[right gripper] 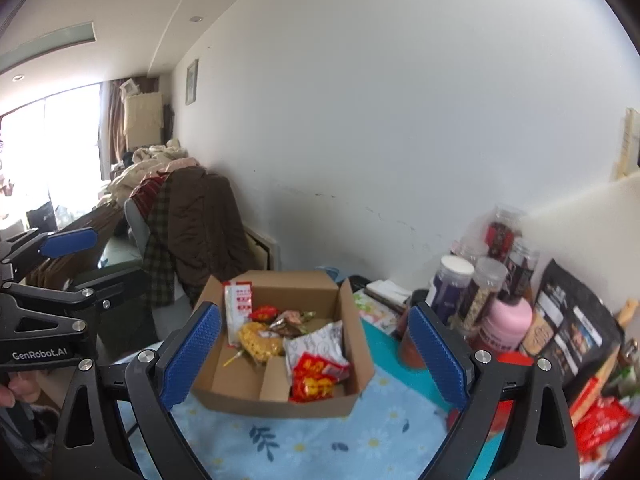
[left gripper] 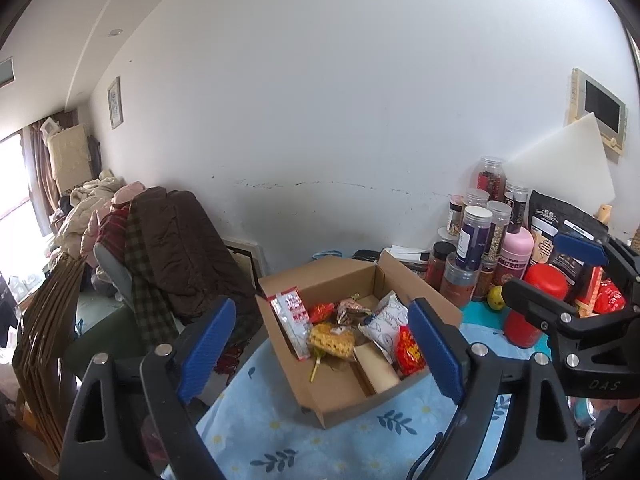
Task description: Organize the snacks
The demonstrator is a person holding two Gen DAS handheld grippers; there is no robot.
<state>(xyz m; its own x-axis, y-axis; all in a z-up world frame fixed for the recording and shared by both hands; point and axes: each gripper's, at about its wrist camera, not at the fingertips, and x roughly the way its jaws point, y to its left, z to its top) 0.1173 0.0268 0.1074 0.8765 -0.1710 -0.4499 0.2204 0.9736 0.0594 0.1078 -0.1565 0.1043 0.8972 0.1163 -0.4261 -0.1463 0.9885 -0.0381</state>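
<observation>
Blue flowery cloth (left gripper: 256,432) covers the table, where the left gripper (left gripper: 322,350) and right gripper (right gripper: 316,354) both gape wide with nothing in them, probably done dropping, just before the cardboard box (left gripper: 344,396) holding the snacks (right gripper: 316,376) together.

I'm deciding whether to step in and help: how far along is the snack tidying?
Mostly done, it seems: the cardboard box already holds several snack packets, including a red one and a white one. Nothing is in hand; the left gripper and right gripper are both open and empty. Possibly left: red packets lying beside the jars.
</observation>
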